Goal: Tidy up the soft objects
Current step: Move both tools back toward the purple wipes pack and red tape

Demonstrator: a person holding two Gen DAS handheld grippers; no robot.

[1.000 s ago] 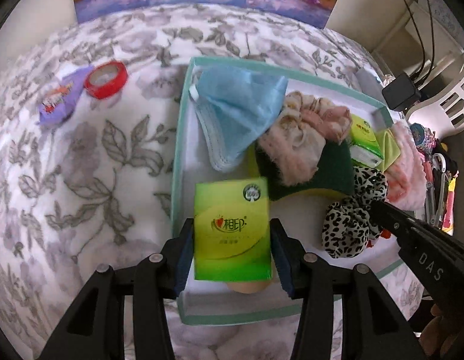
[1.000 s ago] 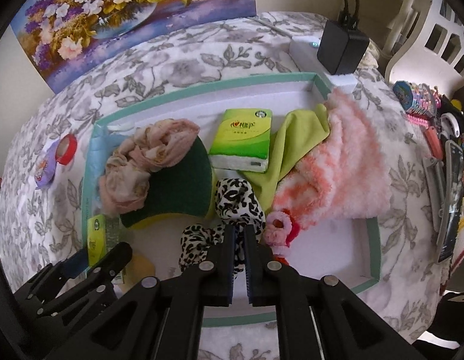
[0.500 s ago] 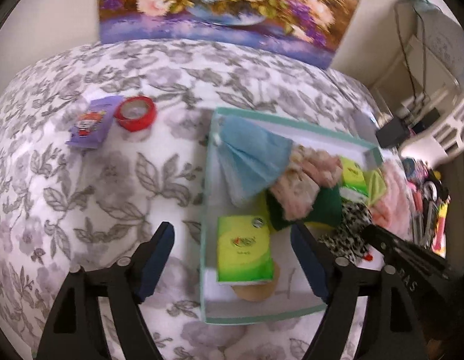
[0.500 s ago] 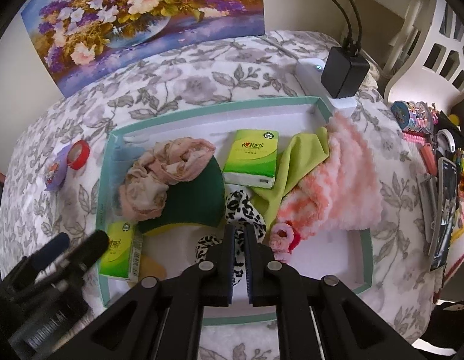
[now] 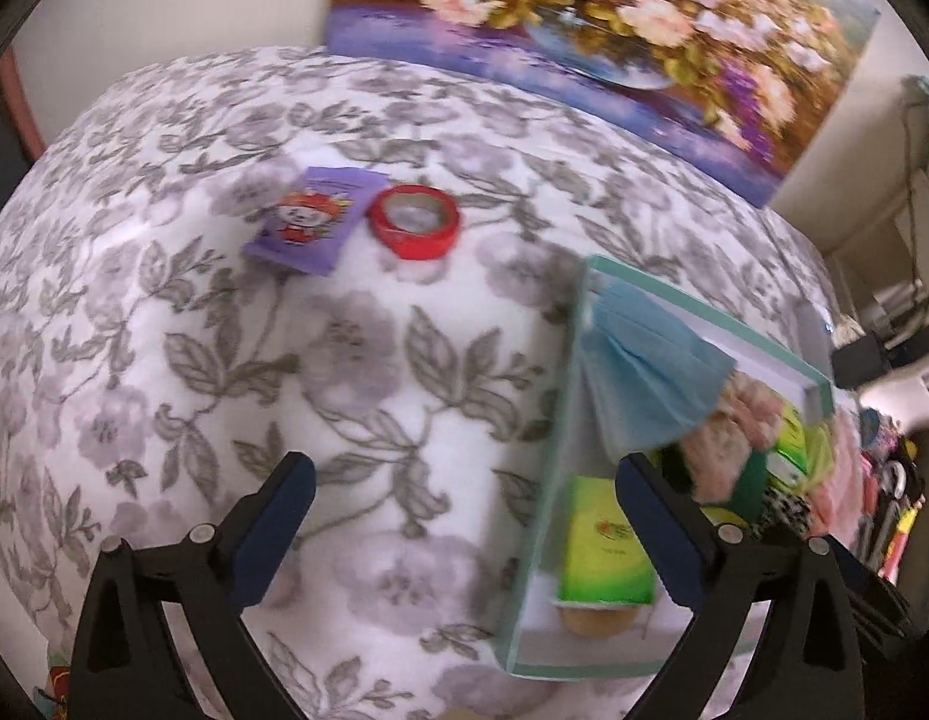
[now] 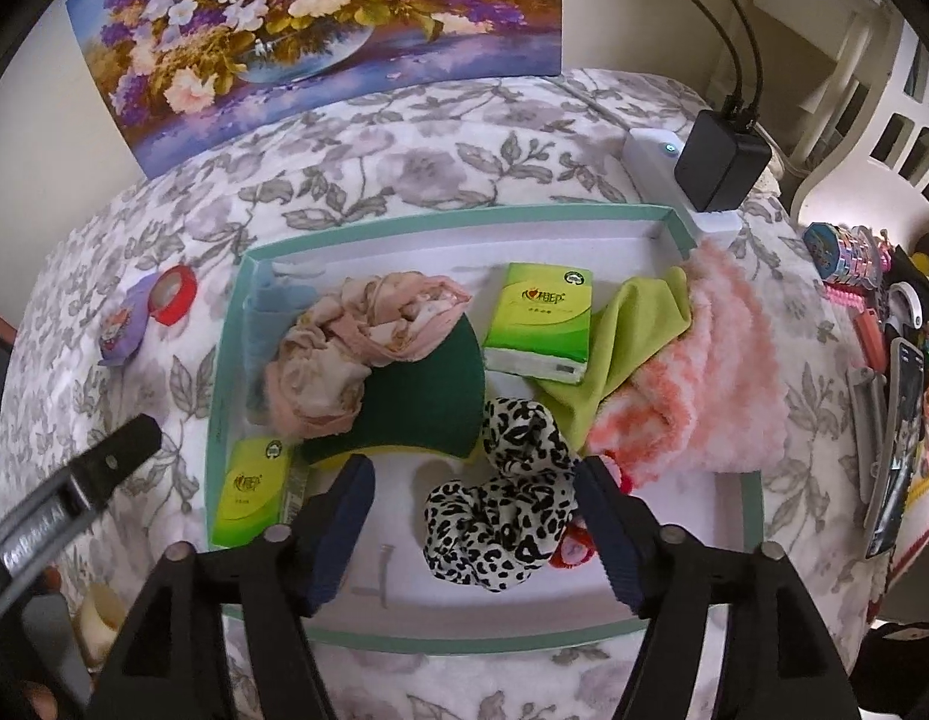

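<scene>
A teal-rimmed white tray holds soft things: a blue face mask, a beige-pink scrunchie, a green sponge, two green tissue packs, a lime cloth, a pink fluffy cloth and a leopard scrunchie. My left gripper is open and empty above the tablecloth, left of the tray; it also shows in the right wrist view. My right gripper is open, its jaws either side of the leopard scrunchie.
A red tape roll and a purple packet lie on the floral tablecloth left of the tray. A black charger sits behind it. Hair clips and small items crowd the right edge. A flower painting stands at the back.
My left gripper let go of the green tissue pack in the tray's near left corner, opened wide and swung left over the tablecloth. My right gripper opened from shut.
</scene>
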